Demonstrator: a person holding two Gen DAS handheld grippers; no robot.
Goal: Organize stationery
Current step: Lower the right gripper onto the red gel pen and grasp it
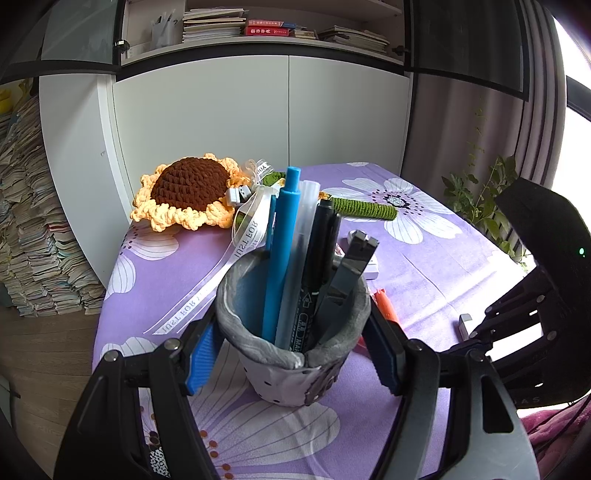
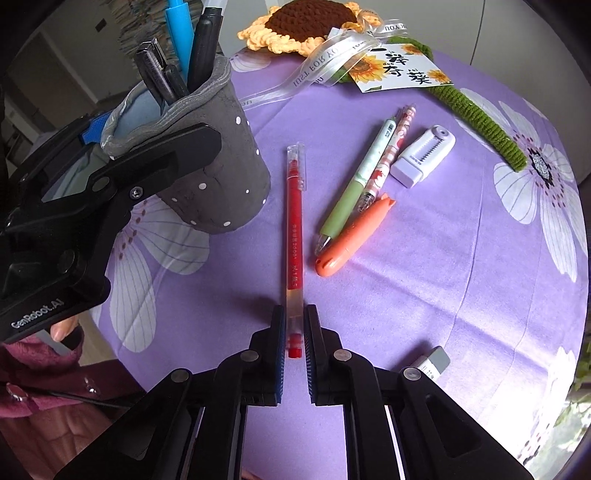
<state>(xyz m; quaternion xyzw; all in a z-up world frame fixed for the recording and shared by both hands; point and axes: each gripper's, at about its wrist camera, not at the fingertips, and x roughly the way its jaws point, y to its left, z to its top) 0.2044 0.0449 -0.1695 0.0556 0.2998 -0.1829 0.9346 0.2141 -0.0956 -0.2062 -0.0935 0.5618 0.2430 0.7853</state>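
My left gripper point(image 1: 291, 354) is shut on the grey spotted pen holder point(image 1: 295, 354), which stands on the purple flowered tablecloth and holds a blue pen point(image 1: 280, 251), a clear pen, a black marker and a dark clip. The holder also shows in the right wrist view point(image 2: 210, 162) at upper left, with the left gripper clamped on it. My right gripper point(image 2: 294, 332) is shut on the near end of a red gel pen point(image 2: 293, 221) that lies along the cloth pointing away.
A green pen point(image 2: 354, 184), a pink patterned pen point(image 2: 384, 162), an orange carrot-shaped item point(image 2: 351, 236) and a white correction tape point(image 2: 423, 155) lie right of the red pen. A grey eraser point(image 2: 430, 363) lies near right. A crochet sunflower point(image 2: 314, 22) lies at the far edge.
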